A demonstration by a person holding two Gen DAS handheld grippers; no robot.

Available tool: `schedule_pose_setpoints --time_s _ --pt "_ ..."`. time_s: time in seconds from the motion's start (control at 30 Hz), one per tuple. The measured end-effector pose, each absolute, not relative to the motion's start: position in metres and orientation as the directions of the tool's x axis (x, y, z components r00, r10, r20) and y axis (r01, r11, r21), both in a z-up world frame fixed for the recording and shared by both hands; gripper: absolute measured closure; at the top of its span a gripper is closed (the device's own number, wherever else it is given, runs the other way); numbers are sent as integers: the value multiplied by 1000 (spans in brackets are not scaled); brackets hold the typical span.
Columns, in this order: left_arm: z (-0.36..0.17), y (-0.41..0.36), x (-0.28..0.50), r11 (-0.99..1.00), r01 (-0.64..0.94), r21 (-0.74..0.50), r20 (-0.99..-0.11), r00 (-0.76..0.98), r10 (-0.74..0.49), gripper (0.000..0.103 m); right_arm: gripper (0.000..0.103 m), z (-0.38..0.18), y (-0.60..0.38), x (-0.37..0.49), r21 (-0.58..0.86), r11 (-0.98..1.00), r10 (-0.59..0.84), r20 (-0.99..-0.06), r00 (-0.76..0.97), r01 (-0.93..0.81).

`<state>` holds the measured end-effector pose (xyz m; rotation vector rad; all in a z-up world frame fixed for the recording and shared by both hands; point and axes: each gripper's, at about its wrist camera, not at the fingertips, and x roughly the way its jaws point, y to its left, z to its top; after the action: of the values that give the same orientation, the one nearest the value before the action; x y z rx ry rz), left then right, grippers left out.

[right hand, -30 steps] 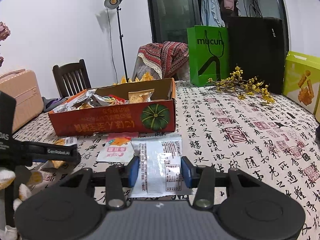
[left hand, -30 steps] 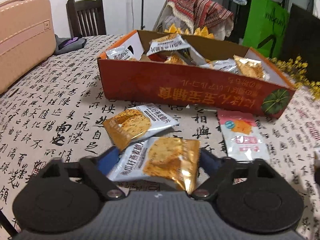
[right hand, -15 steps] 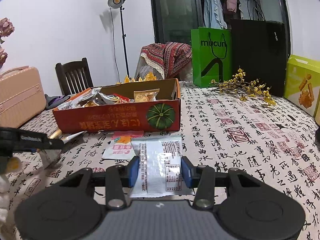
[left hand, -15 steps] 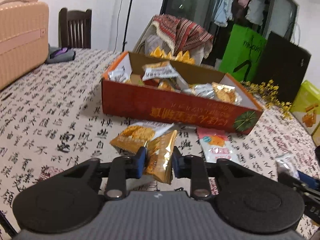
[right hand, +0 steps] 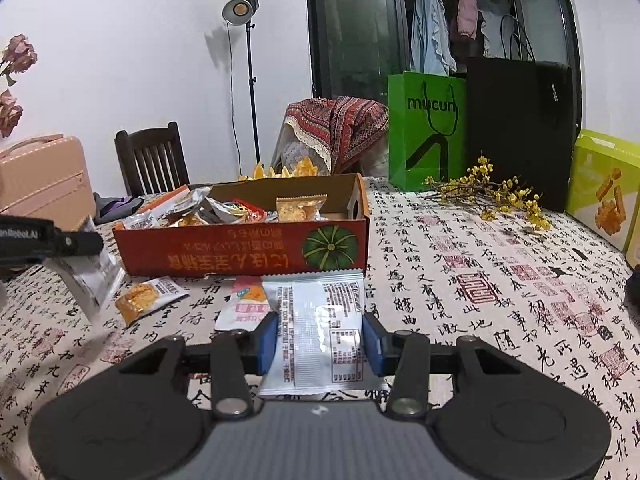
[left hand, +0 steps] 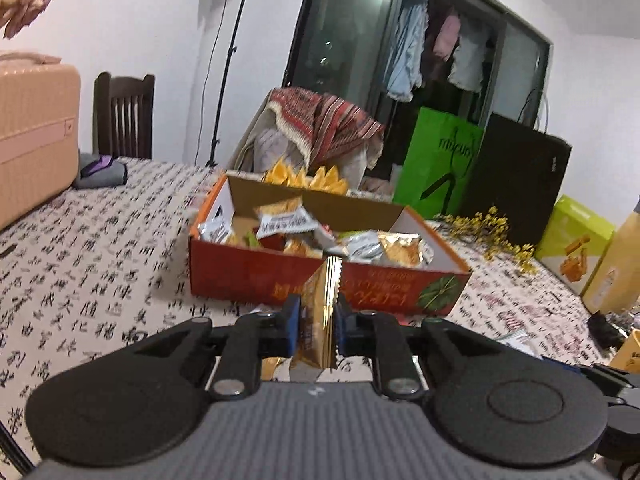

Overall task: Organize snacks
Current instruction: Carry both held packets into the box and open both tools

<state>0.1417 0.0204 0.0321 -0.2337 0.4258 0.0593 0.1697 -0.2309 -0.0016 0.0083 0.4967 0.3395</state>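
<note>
- The left tool [left hand: 316,330] is clamped tight on a gold cracker packet [left hand: 318,316], which stands on edge between the blue pads, squeezed thin and lifted clear of the bench [left hand: 100,280].
- The right tool [right hand: 319,344] is partly closed, its pads against both side edges of a white snack packet [right hand: 318,332] held flat with the printed back facing up; the pads press on it without crumpling it.
- Just beyond both tools sits the orange box [right hand: 240,250], open-topped and already heaped with packets. Its near wall faces the tools.
- On the bench in front of that wall lie loose snacks: an orange-and-white packet [right hand: 150,298] and a pink-and-white packet [right hand: 244,308], the latter partly hidden under the white one.
- Risk for the left: the gold packet is pinched near one end, so I judge it could swing or slip free on the way over the wall, and the crackers inside may crack under such a hard squeeze.
- Risk for the right: a flat packet gripped only by its edges may buckle and drop, most likely short of the box.
- Shared risk: the two tools stand near each other and aim at the same box, so they could collide or knock heaped packets over the rim.
</note>
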Motion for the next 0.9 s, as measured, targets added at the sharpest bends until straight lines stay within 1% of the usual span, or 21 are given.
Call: schedule_pose_setpoints --time_s 0.27,0.5,0.7,0.9 --pt "51 25 147 974 -63 -216 -357 934 -19 85 60 14 -223 179 80 941 329 -430 841 -328" --pt "64 33 168 973 -53 -224 -329 944 -24 85 60 30 -209 201 73 935 346 -391 853 -346" --pt "77 37 205 975 -72 -211 -319 948 1 85 60 49 -196 240 77 933 354 -361 863 -350" --pt "86 42 258 971 -92 -223 -313 950 18 85 60 64 -176 296 91 933 356 -362 862 -348"
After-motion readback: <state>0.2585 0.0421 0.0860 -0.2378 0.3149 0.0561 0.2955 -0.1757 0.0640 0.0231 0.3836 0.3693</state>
